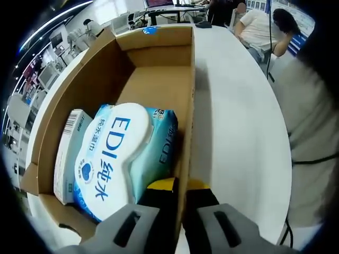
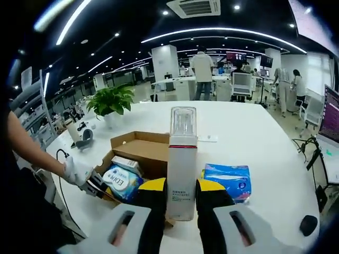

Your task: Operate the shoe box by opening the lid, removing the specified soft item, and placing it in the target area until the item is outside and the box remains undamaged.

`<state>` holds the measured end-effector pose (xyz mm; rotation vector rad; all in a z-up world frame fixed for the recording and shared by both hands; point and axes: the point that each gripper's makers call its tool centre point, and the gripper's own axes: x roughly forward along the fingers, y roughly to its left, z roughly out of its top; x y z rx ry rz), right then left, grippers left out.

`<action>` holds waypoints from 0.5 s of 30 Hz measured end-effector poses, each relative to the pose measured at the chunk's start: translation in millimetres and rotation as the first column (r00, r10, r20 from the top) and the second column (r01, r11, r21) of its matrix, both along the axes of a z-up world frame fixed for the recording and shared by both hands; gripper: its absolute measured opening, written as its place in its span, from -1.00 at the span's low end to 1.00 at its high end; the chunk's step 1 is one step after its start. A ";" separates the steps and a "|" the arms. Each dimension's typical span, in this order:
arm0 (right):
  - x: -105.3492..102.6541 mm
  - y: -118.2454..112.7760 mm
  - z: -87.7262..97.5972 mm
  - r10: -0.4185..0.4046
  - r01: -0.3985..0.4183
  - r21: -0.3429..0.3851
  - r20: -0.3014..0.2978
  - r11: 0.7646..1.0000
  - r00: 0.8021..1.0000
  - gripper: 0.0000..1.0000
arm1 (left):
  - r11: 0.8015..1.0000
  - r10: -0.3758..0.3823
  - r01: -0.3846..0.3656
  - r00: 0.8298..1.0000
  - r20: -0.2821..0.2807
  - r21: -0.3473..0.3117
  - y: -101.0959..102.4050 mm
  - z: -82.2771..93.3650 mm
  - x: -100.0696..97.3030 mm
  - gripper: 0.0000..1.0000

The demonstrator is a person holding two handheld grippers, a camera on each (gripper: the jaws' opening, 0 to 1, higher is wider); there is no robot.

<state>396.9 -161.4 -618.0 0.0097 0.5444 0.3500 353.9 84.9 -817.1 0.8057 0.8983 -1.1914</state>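
Note:
An open cardboard shoe box (image 1: 159,79) lies on the white table (image 1: 238,137). Inside it are a blue and white EDI wipes pack (image 1: 119,159) and a small white carton (image 1: 68,153) at its left. My left gripper (image 1: 181,198) straddles the box's right wall, its jaws shut on the cardboard. In the right gripper view, my right gripper (image 2: 181,196) is shut on a tall white bottle (image 2: 182,159) with a clear cap, held upright in front of the box (image 2: 140,148). A gloved hand holds the left gripper (image 2: 95,185) at the box's near left corner.
A blue soft pack (image 2: 226,181) lies on the table to the right of the bottle. A potted plant (image 2: 111,100) and small desk items (image 2: 82,135) stand at the far left. A black object (image 2: 307,225) sits near the right edge. People stand and sit in the office behind.

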 end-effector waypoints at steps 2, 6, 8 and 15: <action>-0.9 -6.2 -0.4 -0.014 0.014 -0.003 0.000 1.000 1.000 -0.66 | 1.000 0.001 -0.001 1.000 0.000 0.000 0.0 0.0 0.0 -0.97; -3.3 -17.7 -3.4 -0.037 0.037 -0.011 -0.006 0.999 0.999 -0.65 | 1.000 0.002 -0.002 1.000 0.001 0.000 -0.2 -0.1 0.0 -0.97; -4.4 -21.1 -3.9 -0.044 0.043 -0.013 -0.005 0.999 0.999 -0.65 | 1.000 0.002 -0.002 1.000 0.002 0.000 0.0 -0.4 0.1 -0.97; -8.4 -37.6 -8.3 -0.078 0.077 -0.028 -0.007 0.997 0.997 -0.65 | 1.000 0.002 -0.002 1.000 0.003 -0.001 -0.1 -0.2 0.0 -0.97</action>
